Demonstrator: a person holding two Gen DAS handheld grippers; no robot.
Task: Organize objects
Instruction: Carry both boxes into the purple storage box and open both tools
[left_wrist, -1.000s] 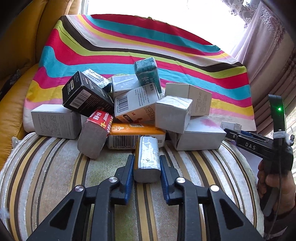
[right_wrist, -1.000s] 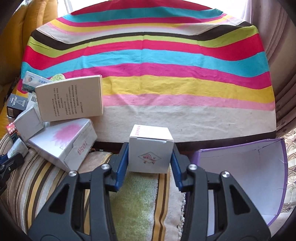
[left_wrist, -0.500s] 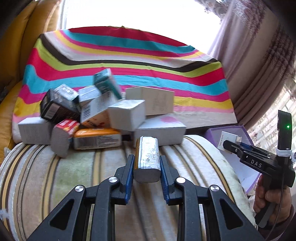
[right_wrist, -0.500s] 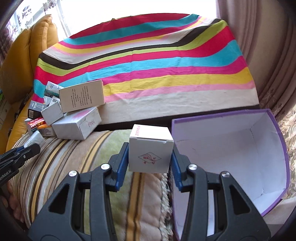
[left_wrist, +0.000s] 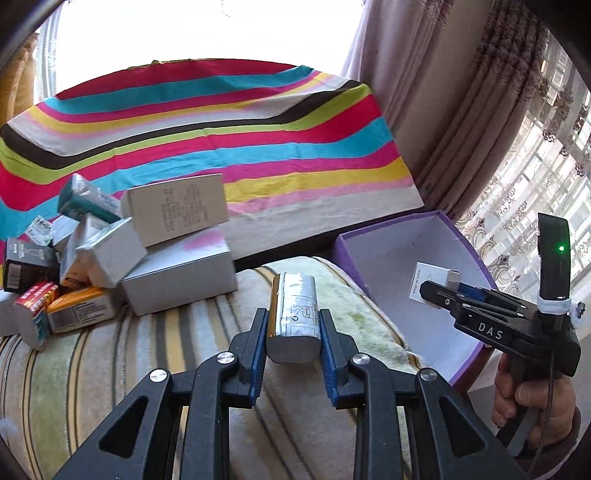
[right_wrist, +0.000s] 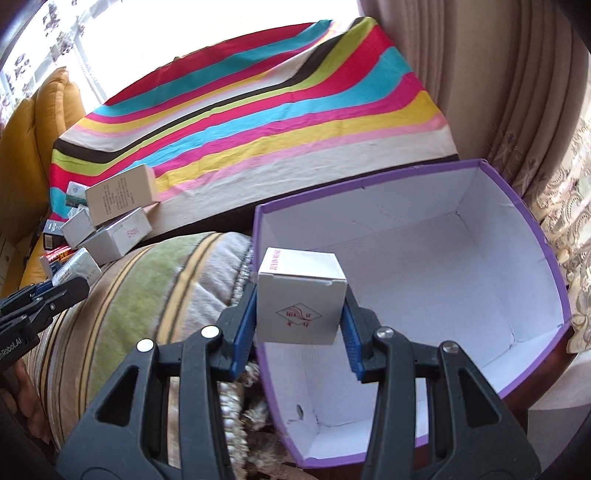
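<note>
Between the blue pads of my right gripper (right_wrist: 300, 314) I am holding a small white carton (right_wrist: 301, 297), clamped on its two side faces and hanging over the near edge of the open purple box (right_wrist: 524, 236), whose white inside is lying ahead and to the right of the claw. My left gripper (left_wrist: 293, 334) is likewise closed on a silvery foil-wrapped pack (left_wrist: 294, 312), gripped by its long sides with the rounded end toward the camera; the striped cushion (left_wrist: 110, 362) is passing under it, and the purple box is sitting ahead to its right. I am judging both items as light: the carton is thin card, probably hollow enough to dent, so I am taking it flat across opposite walls near mid-height (not on a corner); the foil pack looks smooth and slightly soft, so I am keeping the pads well down its flanks lest it slide. The pile of boxes (left_wrist: 110, 258) is lying far to the left of both claws. Against a second ago, both grips are unchanged, but both views have swung rightward: then the pile was straight ahead of the left claw and the purple box barely showed beside the right one; now the right claw's carton is over the box.
</note>
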